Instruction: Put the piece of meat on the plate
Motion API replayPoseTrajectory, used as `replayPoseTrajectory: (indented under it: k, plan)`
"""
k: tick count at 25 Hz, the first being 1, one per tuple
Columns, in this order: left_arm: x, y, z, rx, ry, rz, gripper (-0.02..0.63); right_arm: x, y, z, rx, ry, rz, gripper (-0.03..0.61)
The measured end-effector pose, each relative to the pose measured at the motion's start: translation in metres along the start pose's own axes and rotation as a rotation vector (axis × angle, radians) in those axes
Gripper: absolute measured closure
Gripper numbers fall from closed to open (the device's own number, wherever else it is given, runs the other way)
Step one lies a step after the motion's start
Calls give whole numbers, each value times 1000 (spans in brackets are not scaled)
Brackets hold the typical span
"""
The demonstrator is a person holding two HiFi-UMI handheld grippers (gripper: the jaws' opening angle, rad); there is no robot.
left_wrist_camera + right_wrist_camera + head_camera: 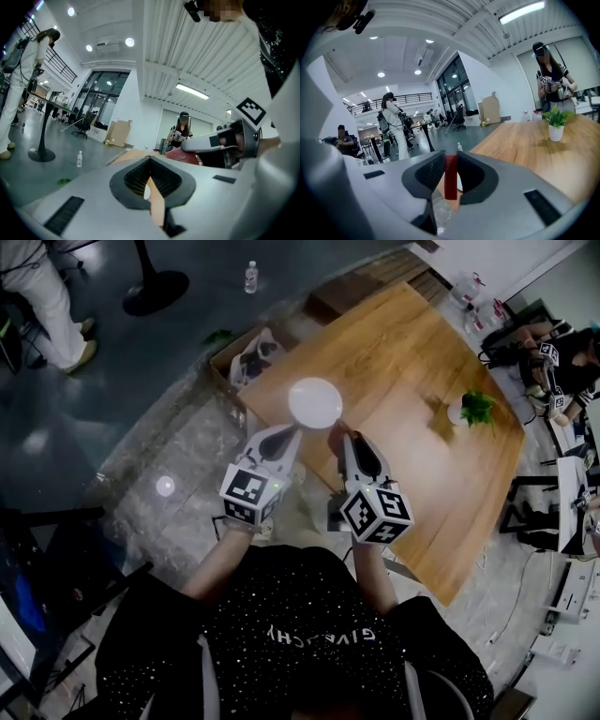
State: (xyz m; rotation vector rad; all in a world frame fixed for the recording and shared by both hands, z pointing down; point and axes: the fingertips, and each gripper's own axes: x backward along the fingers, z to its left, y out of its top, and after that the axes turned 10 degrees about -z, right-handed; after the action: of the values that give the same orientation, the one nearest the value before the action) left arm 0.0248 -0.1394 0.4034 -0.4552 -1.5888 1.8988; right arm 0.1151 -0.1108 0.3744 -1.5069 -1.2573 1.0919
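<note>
A white plate (314, 401) lies near the wooden table's (403, 352) left edge. My right gripper (339, 439) hovers just short of it, shut on a thin red piece of meat (450, 174) that stands upright between the pads. My left gripper (283, 437) is level beside it, also just short of the plate, its jaws slightly apart with nothing between them; only wood and a sliver of plate (147, 191) show through the gap. From the left gripper view, the meat (183, 156) shows red at the right gripper's tip.
A small potted plant (473, 409) stands on the table's right part. An open cardboard box (248, 354) sits on the floor by the table's left corner, a water bottle (250, 276) farther off. People stand around the table's far end.
</note>
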Motion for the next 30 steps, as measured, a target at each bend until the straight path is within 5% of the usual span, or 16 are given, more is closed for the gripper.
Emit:
replayPoseTrajectory:
  k: [17,30]
  plan:
    - [-92,-27,56,1,16,70,607,-102,-18,-60,-71,0,81,492]
    - [-120,-73,111,49,119,146,607,-161,-62,-85,-156,22,216,492]
